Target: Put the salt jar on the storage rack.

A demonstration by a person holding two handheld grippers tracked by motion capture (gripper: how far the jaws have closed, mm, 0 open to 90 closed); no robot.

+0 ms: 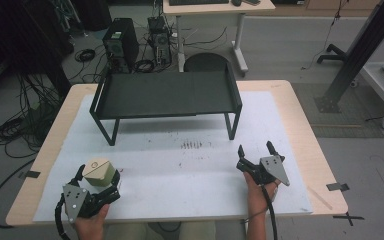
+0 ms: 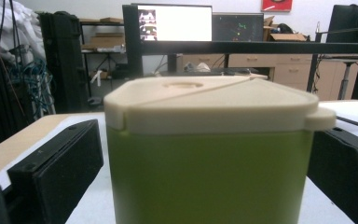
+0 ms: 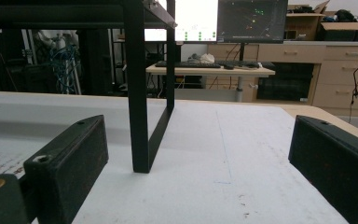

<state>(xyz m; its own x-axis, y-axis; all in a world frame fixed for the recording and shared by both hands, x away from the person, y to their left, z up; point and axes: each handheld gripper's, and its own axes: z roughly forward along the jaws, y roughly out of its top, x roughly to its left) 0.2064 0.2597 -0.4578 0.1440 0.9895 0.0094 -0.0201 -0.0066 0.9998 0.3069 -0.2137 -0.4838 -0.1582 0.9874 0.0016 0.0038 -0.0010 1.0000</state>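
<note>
Left claw: my left gripper [image 1: 98, 186] sits at the near left of the table, jaws spread to either side of the green container [image 1: 99, 172], which stands between them; from the left gripper view I see a gap on both sides, so I am not pressing on it.
Container: green body with a cream lid [image 2: 214, 105], upright on the white mat [image 1: 180, 165]; a small tab sticks out of the lid at the right of the left gripper view.
Right claw: my right gripper [image 1: 256, 155] rests at the near right, jaws wide apart with bare mat between them.
Rack: black metal shelf [image 1: 166, 95] stands across the far half of the mat on thin legs; one leg [image 3: 139, 93] rises just ahead of my right gripper, slightly left of its centre line.
Mat: white sheet over the light wood table [image 1: 300, 115], with a patch of dark smudges [image 1: 191, 145] near the middle.
Spacing: container and right gripper are well apart; the rack is beyond both.
Background: monitors [image 3: 214, 21] and desks behind the table.
</note>
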